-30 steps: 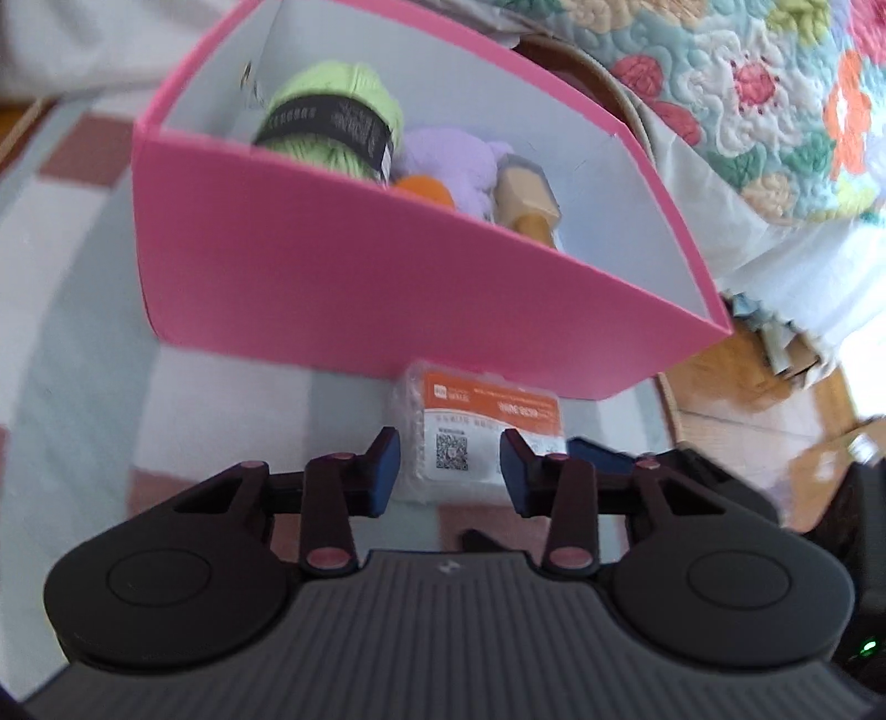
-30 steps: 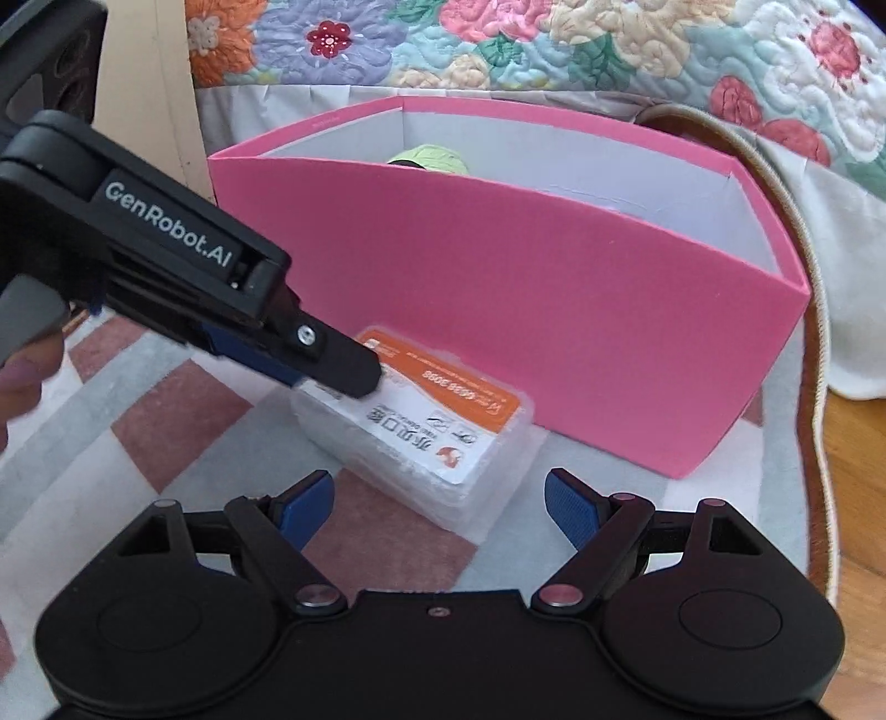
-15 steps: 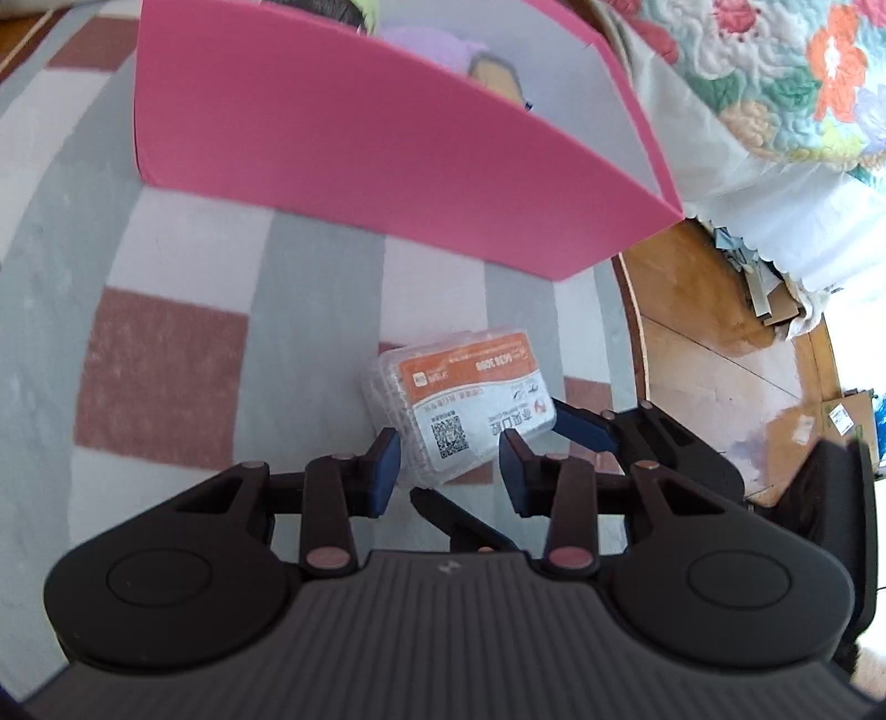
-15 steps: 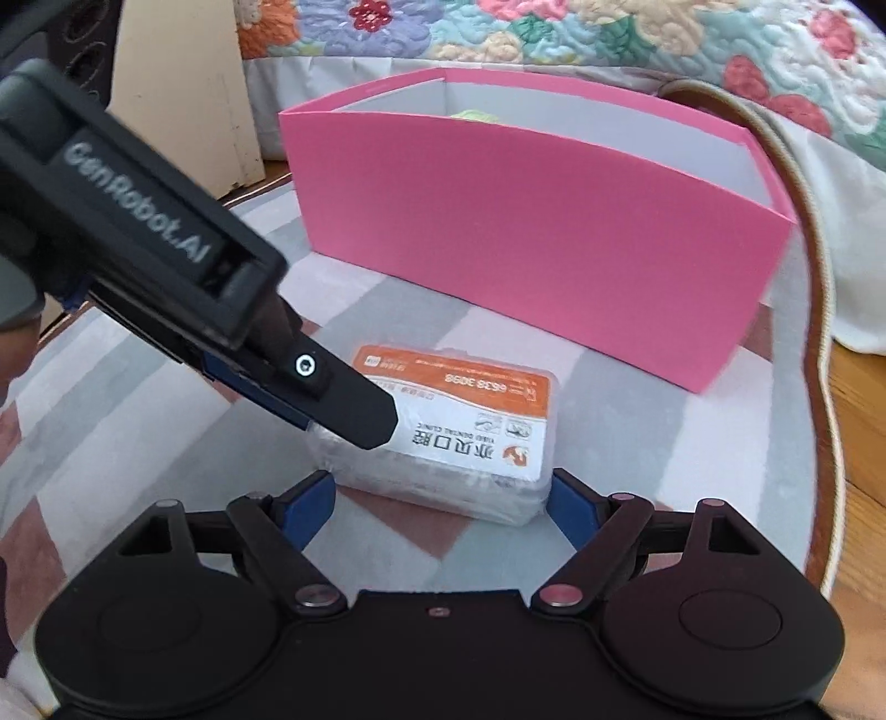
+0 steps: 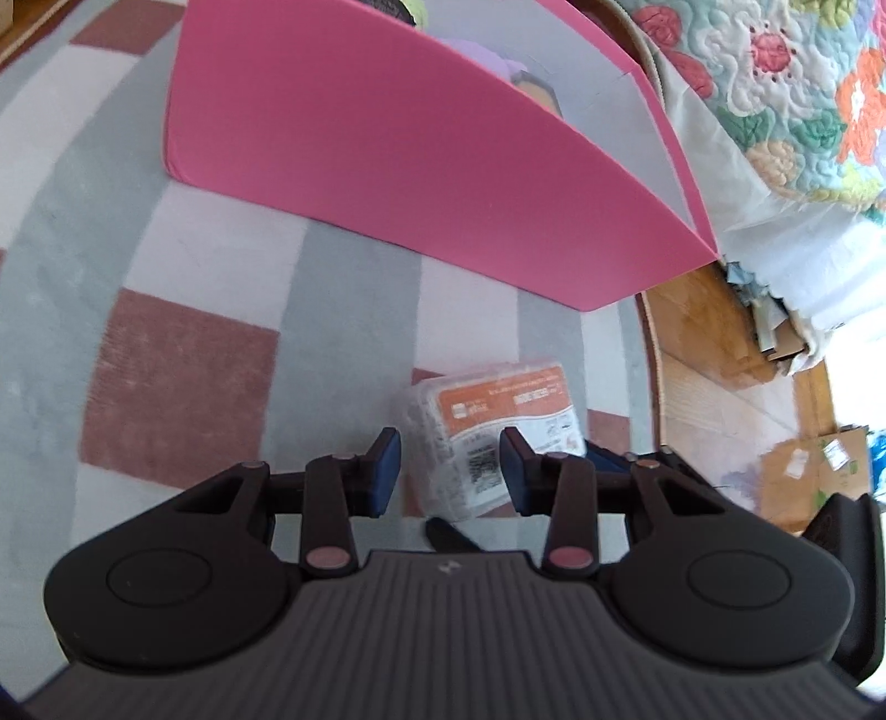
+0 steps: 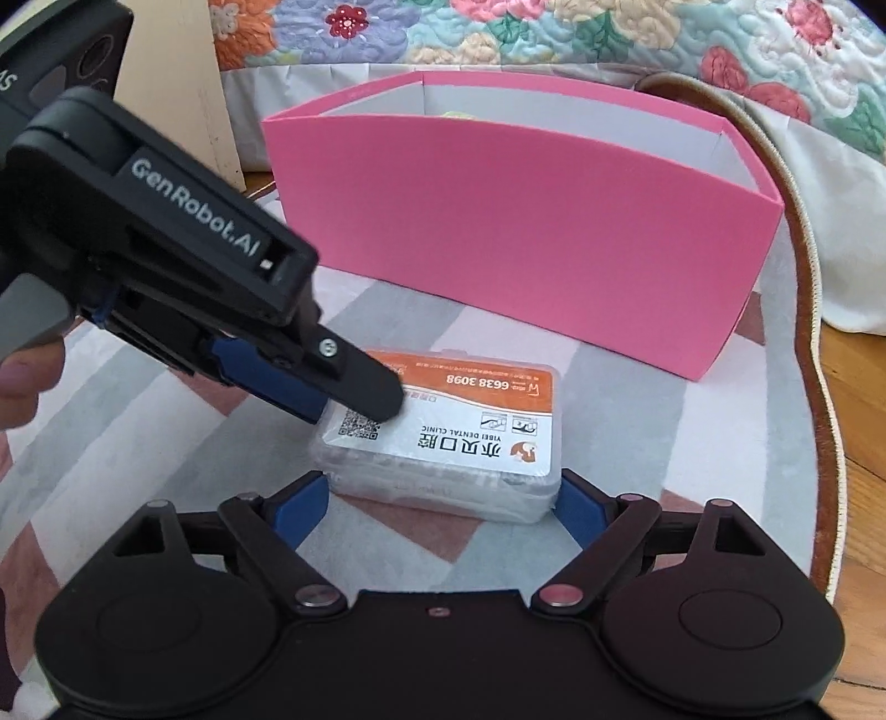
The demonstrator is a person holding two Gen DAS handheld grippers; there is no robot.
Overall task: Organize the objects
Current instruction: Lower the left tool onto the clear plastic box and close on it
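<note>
Box of clear plastic [image 6: 443,437], orange-and-white label facing up, printed with a QR code, a phone number and a dental clinic's name. It lies flat on a checked rug [image 6: 720,443] of grey, white and dusty red, apart from the storage bin, with a strip of rug between them.

Bin: a pink box [image 6: 526,249] with white inner walls, standing upright on the same rug. From the left wrist view, something soft and purple [image 5: 493,55] shows over its rim; the rest of its contents are mostly hidden.

Left tool [image 5: 451,471]: comes in from the left side of the right wrist view, pointing down at the labelled box. Its jaws stand narrow, with a gap showing. 1 black fingertip [image 6: 365,390] lies over the QR-code corner of the label. The other finger is hidden behind it in that view. In its own view a corner of the box sits in the gap and runs under 1 pad. Cannot tell whether it pinches the box or only rests on it.

Right tool [image 6: 437,507]: released, jaws wide and opening. The box's near long side lies between the 2 blue pads, each pad just beside an end of the box; neither visibly presses.

Part of a person's finger [image 6: 22,376] shows at the left edge, behind the left tool. A flowered quilt [image 6: 609,39] hangs behind the bin. Wood floor [image 5: 709,343] runs beyond the rug's curved edge.
</note>
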